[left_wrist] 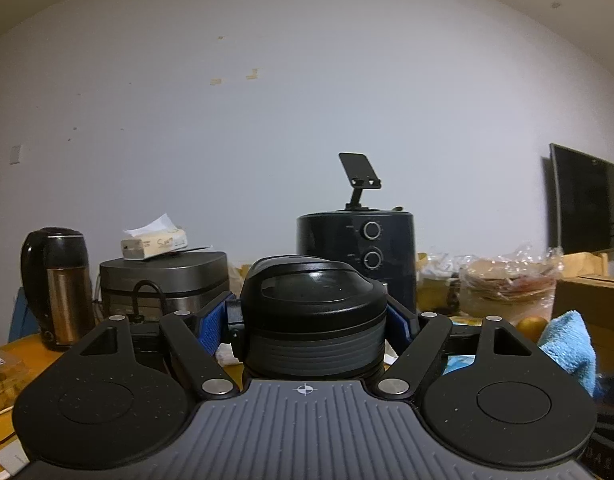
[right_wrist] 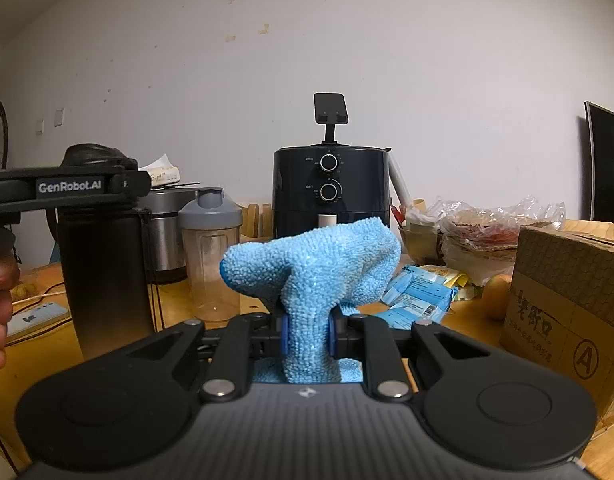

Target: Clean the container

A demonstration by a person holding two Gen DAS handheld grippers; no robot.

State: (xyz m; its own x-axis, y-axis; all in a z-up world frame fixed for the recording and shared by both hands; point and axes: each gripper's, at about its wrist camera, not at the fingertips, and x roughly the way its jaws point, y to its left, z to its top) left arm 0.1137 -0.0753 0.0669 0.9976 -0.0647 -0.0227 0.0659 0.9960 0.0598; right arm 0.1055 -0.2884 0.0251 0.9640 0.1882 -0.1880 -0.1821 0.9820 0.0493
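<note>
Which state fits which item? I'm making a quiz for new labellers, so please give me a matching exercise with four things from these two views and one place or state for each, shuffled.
Things:
1. blue cloth
2. black bottle
3. phone stand
4. shaker cup

States:
A. on top of the air fryer
B. clear, standing on the table
C. pinched in the right gripper
D. between the left gripper's fingers, near its lid

Pairs: 1-C, 2-D, 3-A, 4-B

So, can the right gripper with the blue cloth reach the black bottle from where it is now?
Probably yes. The right gripper, shut on the blue cloth, has the black bottle to its left, with open table between them; only the left gripper around its top may crowd the lid.
</note>
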